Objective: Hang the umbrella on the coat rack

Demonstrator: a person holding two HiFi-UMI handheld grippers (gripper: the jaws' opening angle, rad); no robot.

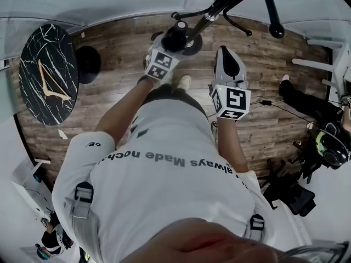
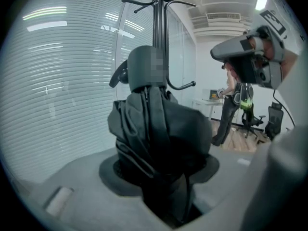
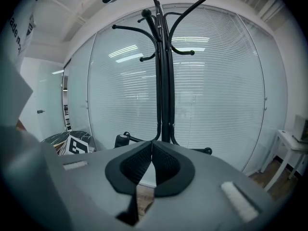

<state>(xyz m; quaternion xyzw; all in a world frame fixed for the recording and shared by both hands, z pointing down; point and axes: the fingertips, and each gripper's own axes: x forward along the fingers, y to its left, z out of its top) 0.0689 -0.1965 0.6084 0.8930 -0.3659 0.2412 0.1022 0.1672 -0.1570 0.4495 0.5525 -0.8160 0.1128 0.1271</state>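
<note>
A folded black umbrella [image 2: 159,129] with a grey handle [image 2: 144,66] stands upright in my left gripper [image 2: 166,186], whose jaws are shut on its bunched fabric. In the head view the left gripper [image 1: 171,44] holds the umbrella [image 1: 176,34] right beside the black coat rack's pole [image 1: 216,7]. The coat rack [image 3: 163,81] rises straight ahead in the right gripper view, its curved hooks [image 3: 130,30] bare. My right gripper [image 3: 151,146] is shut, its pads meeting at the tips with nothing between them. It hovers to the right of the pole [image 1: 226,56].
A round black marble table [image 1: 46,75] stands at the left. Behind the rack runs a glass wall with blinds [image 3: 216,95]. Another person [image 1: 307,103] and an office chair [image 1: 290,193] are at the right. A white table [image 3: 293,143] stands at the far right.
</note>
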